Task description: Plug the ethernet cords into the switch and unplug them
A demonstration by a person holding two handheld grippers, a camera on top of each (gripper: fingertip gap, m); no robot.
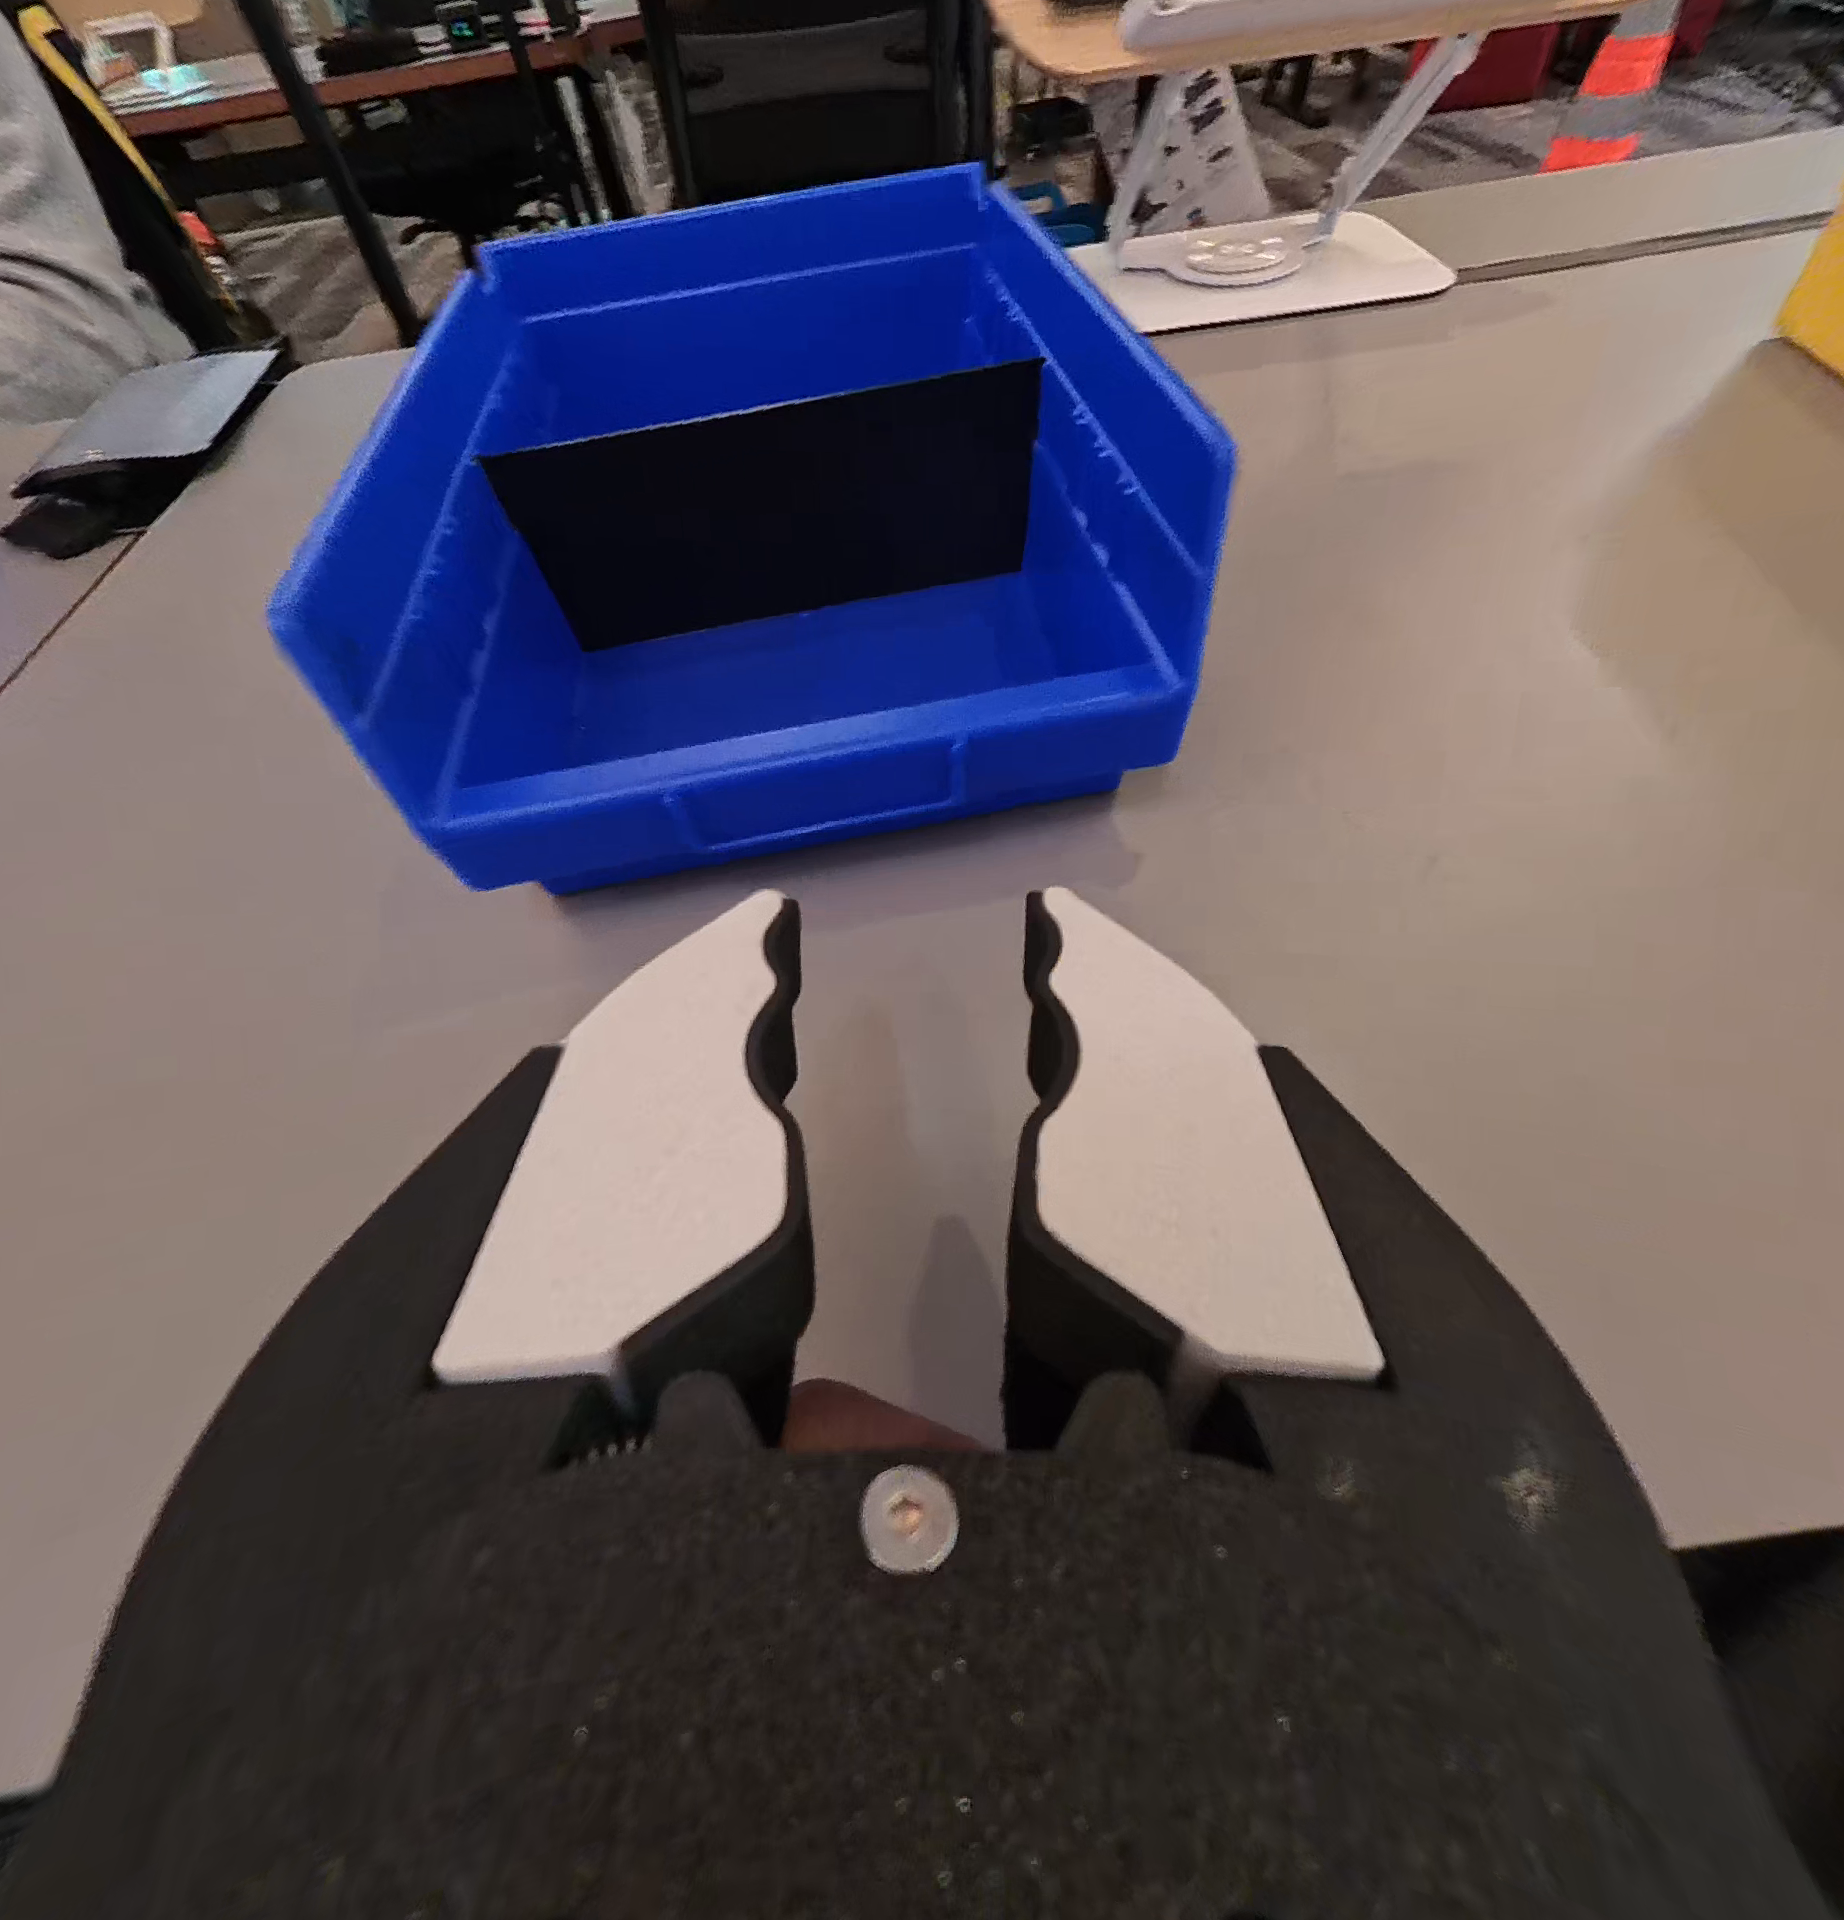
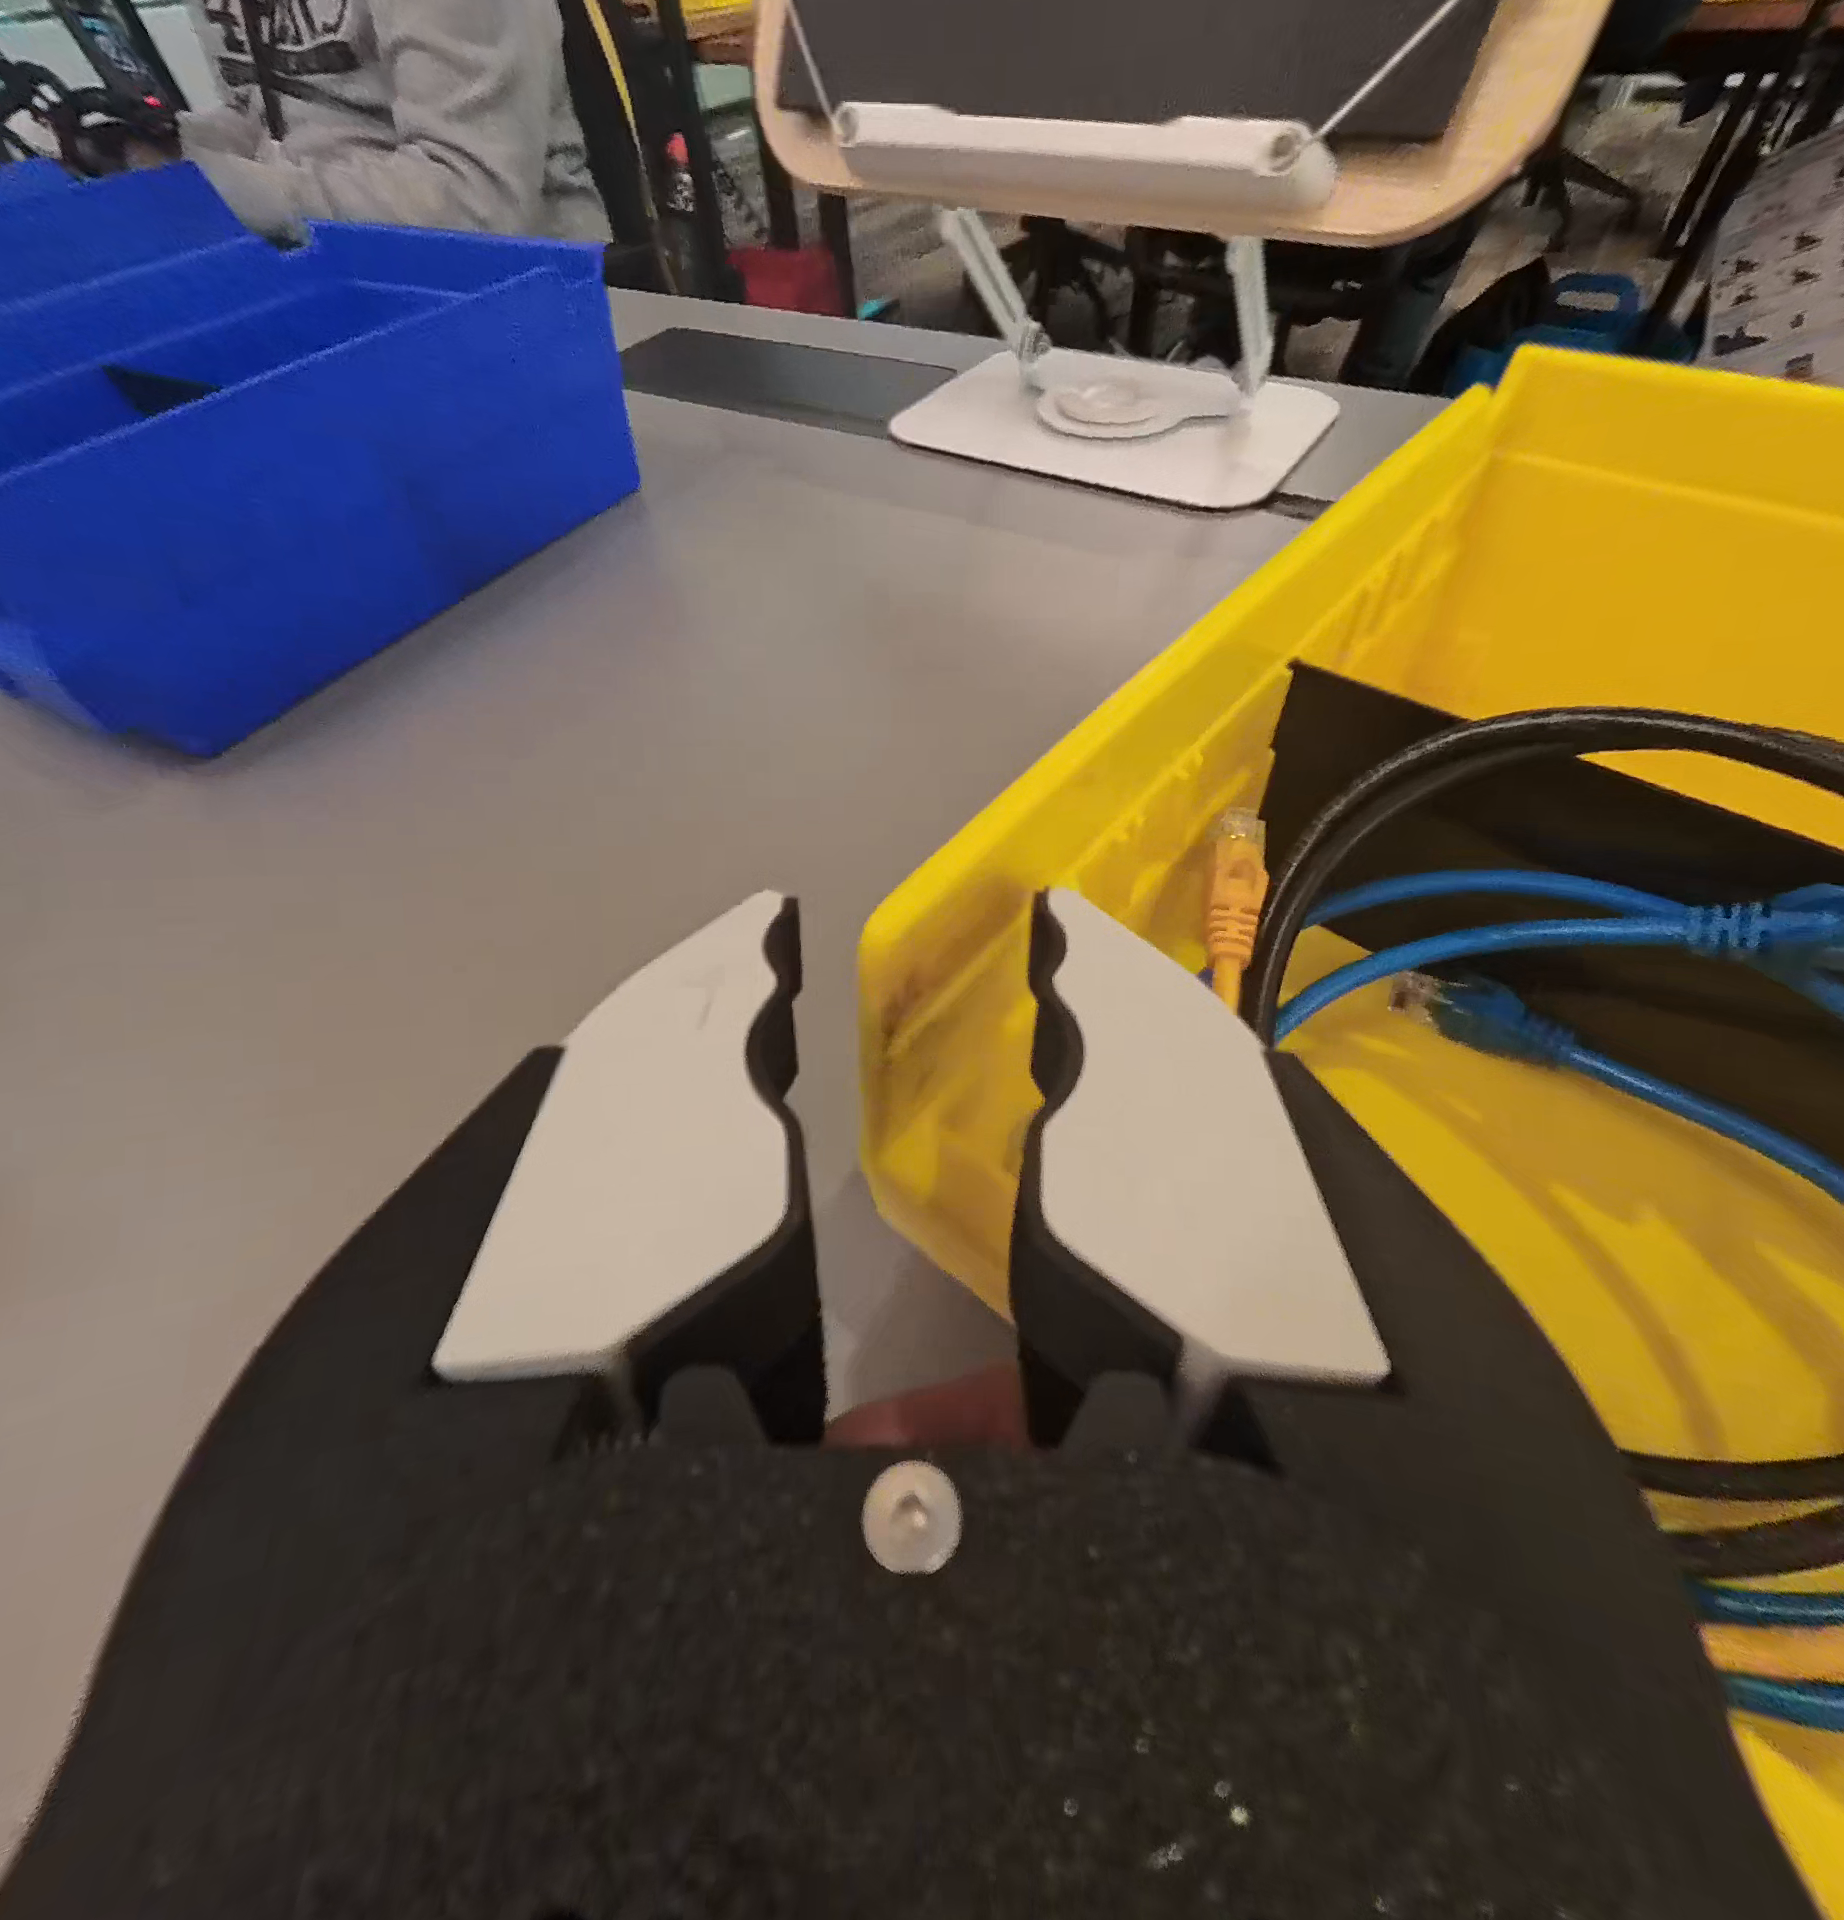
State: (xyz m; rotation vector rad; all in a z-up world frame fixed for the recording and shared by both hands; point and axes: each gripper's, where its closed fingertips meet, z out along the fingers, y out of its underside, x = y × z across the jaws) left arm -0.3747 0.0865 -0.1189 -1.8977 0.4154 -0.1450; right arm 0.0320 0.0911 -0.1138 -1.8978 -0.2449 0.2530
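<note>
A yellow bin (image 2: 1583, 561) on the right holds ethernet cords: blue cords (image 2: 1645, 1101) with a clear plug, a black cord (image 2: 1437, 769) and an orange plug (image 2: 1238, 883) against the bin's near wall. My right gripper (image 2: 913, 914) is open and empty, hovering at the bin's near left corner. A blue bin (image 1: 793, 582) with a black divider (image 1: 772, 499) sits ahead of my left gripper (image 1: 910, 914), which is open and empty above the grey table. I see no switch in either view.
The blue bin also shows in the right wrist view (image 2: 274, 540) at far left. A white stand base (image 2: 1115, 426) sits at the table's back. A black pouch (image 1: 139, 447) lies at far left. A person in grey sits beyond the table. One gripper's finger ends stand about 40 centimetres off the other's.
</note>
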